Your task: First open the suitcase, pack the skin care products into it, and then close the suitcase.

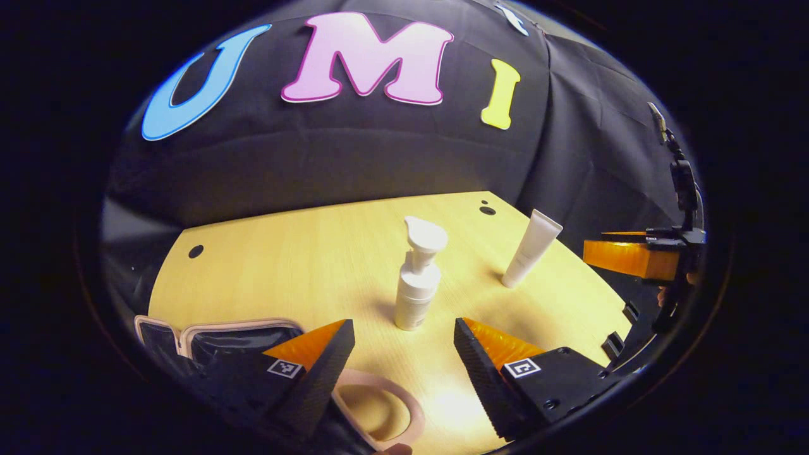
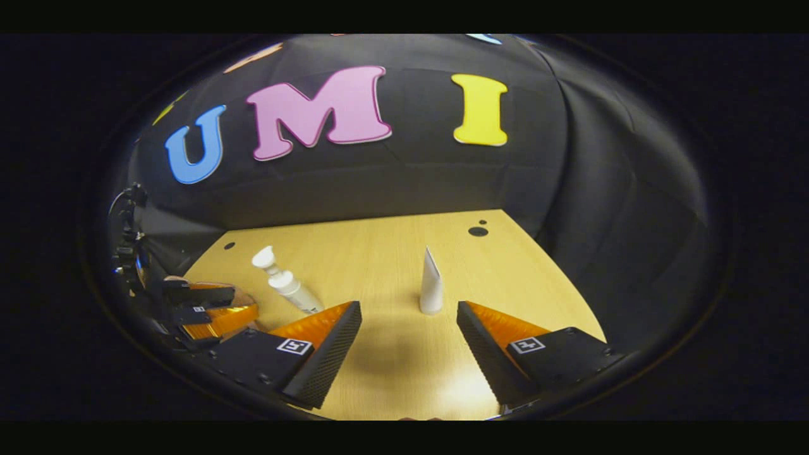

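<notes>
Setting: a pale wooden table (image 1: 303, 265) inside a booth hung with black cloth.
Pump bottle: the white pump bottle (image 1: 417, 281) stands upright near the middle of the table, just ahead of the left tongs (image 1: 404, 360); in the right gripper view the same pump bottle (image 2: 285, 282) appears left of the right tongs (image 2: 409, 344).
Tube: a white squeeze tube (image 1: 529, 248) stands on its cap to the right of the pump bottle and well apart from it; in the right gripper view the tube (image 2: 431, 282) stands straight ahead of the right tongs, between the lines of their two fingers and beyond the tips.
Suitcase: a pale pink suitcase (image 1: 215, 335) with a dark interior lies left of the pump bottle at the table's near edge, partly hidden by the left tongs; a pink looped handle (image 1: 379, 407) lies on the table beneath the tongs.
Left tongs: spread wide, holding nothing, fingertips short of the pump bottle; in the right gripper view they sit at the far left beside the pump bottle (image 2: 208, 313).
Right tongs: spread wide, holding nothing; in the left gripper view they hang past the table's right edge, right of the tube (image 1: 632, 256).
</notes>
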A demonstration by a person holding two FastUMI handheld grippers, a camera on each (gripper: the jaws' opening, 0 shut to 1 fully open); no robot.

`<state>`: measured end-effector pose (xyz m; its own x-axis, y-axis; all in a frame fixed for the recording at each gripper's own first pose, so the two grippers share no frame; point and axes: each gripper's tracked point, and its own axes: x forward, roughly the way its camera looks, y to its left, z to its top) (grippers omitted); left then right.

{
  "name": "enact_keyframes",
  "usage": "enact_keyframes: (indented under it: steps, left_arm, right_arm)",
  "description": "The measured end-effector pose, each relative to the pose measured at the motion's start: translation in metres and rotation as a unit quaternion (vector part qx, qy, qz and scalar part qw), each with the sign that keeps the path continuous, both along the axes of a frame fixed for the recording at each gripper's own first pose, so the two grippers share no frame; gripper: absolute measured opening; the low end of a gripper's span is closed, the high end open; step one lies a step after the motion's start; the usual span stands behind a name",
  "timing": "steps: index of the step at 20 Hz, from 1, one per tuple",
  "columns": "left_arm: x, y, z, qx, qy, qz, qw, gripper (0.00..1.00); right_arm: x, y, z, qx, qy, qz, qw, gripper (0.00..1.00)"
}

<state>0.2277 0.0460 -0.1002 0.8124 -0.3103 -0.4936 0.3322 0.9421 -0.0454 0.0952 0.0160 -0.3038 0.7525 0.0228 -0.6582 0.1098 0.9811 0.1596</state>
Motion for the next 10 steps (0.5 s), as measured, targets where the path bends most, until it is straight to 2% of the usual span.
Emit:
enact_keyframes:
  steps: [4, 7, 10]
  left_arm:
    - [0.038, -0.014, -0.021, 0.019, 0.018, 0.025, 0.999, 1.00]
    - [0.058, -0.012, -0.034, 0.024, 0.027, 0.046, 0.998, 1.00]
    - [0.072, -0.017, -0.049, 0.039, 0.037, 0.047, 0.997, 1.00]
  right_arm:
    - [0.029, -0.003, -0.047, 0.002, 0.021, 0.029, 0.999, 0.98]
    - [0.056, 0.002, -0.072, 0.003, 0.012, 0.052, 0.999, 0.98]
    - [0.072, 0.003, -0.095, -0.007, 0.017, 0.068, 0.998, 0.98]
